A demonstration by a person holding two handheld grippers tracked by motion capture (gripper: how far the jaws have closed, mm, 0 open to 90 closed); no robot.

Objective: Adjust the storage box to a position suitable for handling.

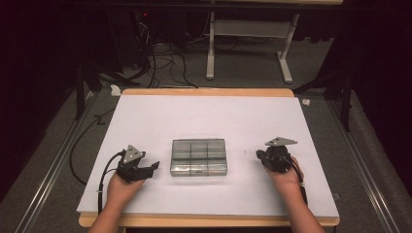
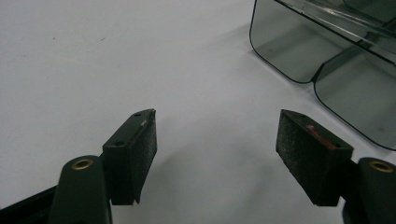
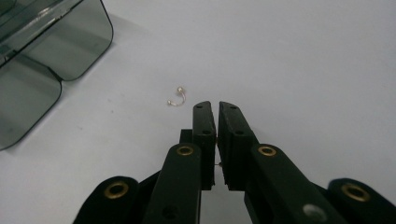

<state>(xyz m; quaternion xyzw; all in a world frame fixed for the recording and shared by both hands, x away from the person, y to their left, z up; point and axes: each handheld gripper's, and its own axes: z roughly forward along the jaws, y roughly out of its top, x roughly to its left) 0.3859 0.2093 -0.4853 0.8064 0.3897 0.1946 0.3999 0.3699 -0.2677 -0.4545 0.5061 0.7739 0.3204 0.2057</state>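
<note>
Right hand-held gripper pinched shut beside small curved earring, left hand-held gripper wide

Box at frame centre on desk; curved pin right of it; claws flanking left and right.

Left gripper: black body, grey 3-cornered plate on top, black cable trailing from its rear. Its 2 jaws end in black blocks faced with rough dark pads; red marking on the top edges; 1 brass-ringed hole on each arm. Right gripper: same black build, grey plate, 2 small screw holes per jaw block, brass-ringed pivots along the arms. Forearms bare, no sleeves visible.
</note>
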